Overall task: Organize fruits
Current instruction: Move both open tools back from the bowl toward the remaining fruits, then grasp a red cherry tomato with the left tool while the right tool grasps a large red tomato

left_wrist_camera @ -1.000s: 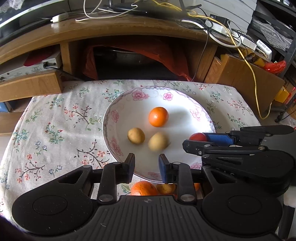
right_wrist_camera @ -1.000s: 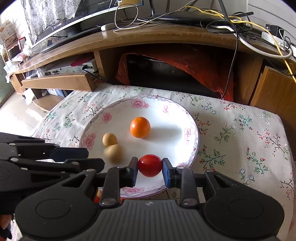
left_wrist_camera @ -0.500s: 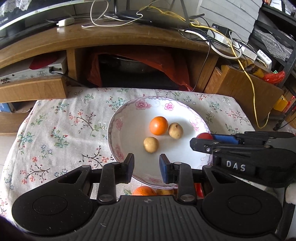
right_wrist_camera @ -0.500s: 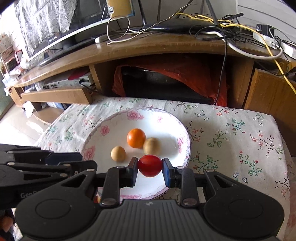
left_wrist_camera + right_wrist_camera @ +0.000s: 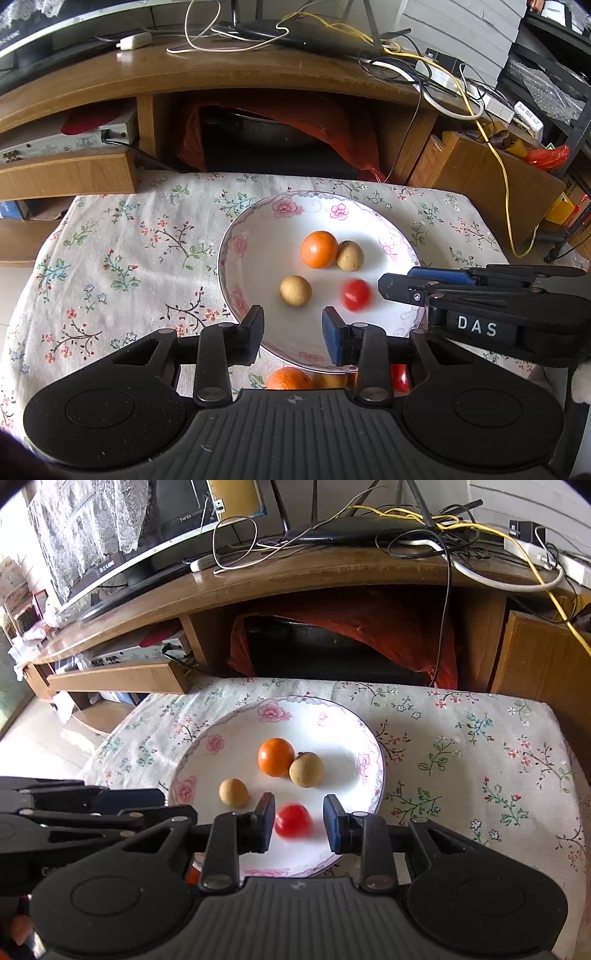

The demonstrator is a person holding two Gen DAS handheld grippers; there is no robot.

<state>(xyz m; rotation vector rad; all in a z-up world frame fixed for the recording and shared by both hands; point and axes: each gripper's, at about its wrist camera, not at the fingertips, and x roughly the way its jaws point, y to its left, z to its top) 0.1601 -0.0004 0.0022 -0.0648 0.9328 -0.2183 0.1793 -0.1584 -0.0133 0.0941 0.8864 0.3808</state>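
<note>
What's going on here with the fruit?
A person is sorting fruit with a hand-held gripper in each hand. The right hand-held gripper is open over the flowered plate, a blurred red tomato between its pads but not pinched. An orange and two small brown fruits lie in the plate. The left hand-held gripper is empty, its jaws opening; more fruit waits beneath it.

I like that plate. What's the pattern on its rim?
Pink flowers on white, along the plate rim, with a thin purplish edge line; clearest in the right wrist view.
</note>
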